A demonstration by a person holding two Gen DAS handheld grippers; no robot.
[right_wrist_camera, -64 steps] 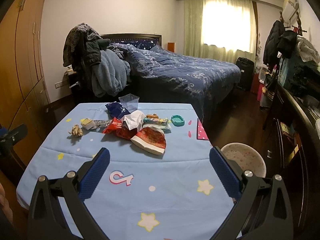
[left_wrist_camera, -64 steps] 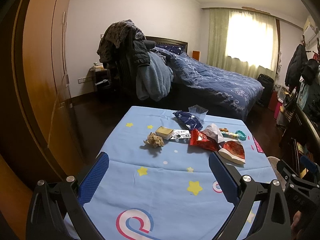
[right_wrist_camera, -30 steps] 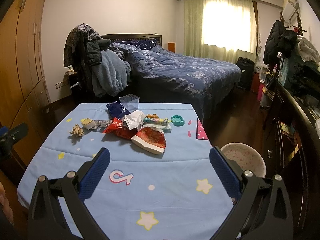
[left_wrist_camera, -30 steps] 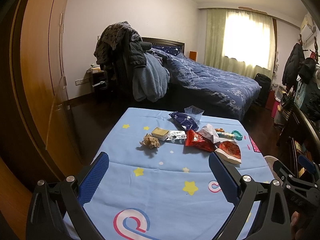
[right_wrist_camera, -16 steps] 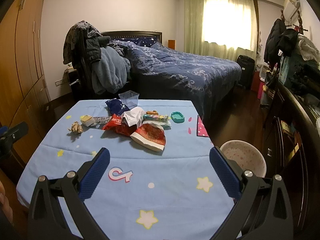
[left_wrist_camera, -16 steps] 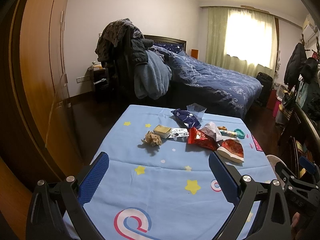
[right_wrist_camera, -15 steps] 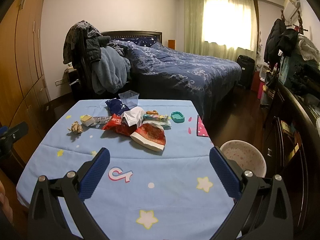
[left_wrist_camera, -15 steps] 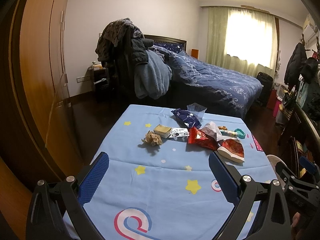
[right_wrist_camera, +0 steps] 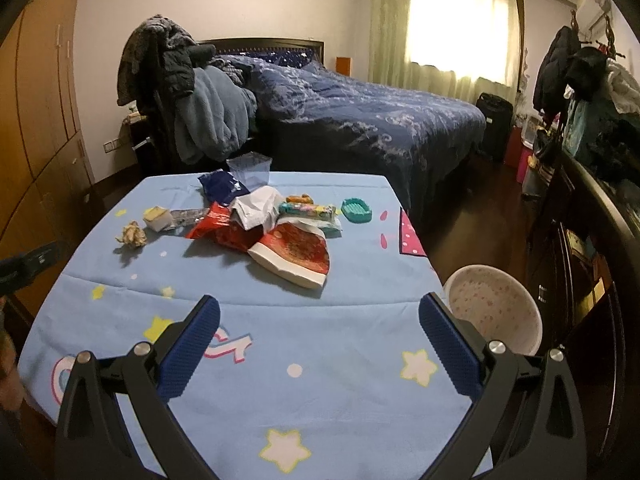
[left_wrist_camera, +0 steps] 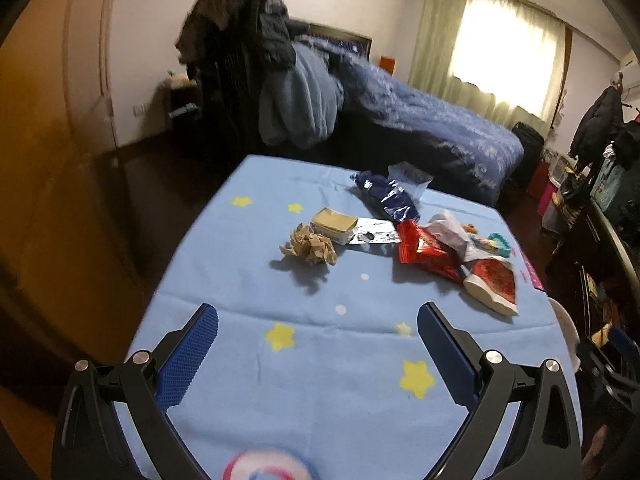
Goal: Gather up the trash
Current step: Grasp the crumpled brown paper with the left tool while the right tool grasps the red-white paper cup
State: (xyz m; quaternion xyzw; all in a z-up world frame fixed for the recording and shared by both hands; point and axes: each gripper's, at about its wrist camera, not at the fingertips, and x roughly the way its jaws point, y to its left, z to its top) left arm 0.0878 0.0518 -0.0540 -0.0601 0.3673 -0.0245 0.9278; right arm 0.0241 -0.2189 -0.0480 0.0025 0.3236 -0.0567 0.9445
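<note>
**Both grippers poised over an untouched litter pile**

From where I stand, nothing has been picked up yet. The left gripper (left_wrist_camera: 318, 322) hangs over the near part of the table with its jaws spread wide and empty; the right gripper (right_wrist_camera: 320, 314) does the same on its side, equally agape and holding nothing.

The trash lies in a loose cluster toward the far half of the table (right_wrist_camera: 352, 392). A crumpled brown paper ball (left_wrist_camera: 309, 245) sits apart at the left edge of the cluster, just beside a small yellow box (left_wrist_camera: 334, 225). Further right, a red wrapper (left_wrist_camera: 428, 250), a white crumpled wrapper (right_wrist_camera: 256, 206) and a red-and-white packet (right_wrist_camera: 294, 254) overlap one another, with a dark blue bag (left_wrist_camera: 386, 196) behind them.

The sensible start, I judge, is the paper ball: it stands alone, so the left gripper can straddle it and close without dragging neighbours. The overlapping wrappers look thin and slippery; pinching a raised fold should serve better than pressing flat into the soft cloth, which may bunch up.

A pale speckled bin (right_wrist_camera: 494, 306) stands on the floor just off the table's right edge, the likely destination. The table wears a light blue cloth with yellow stars. Beyond it are a bed with dark blue bedding (right_wrist_camera: 360, 128), a chair heaped with clothes (right_wrist_camera: 180, 88), and a bright curtained window (right_wrist_camera: 460, 24).
</note>
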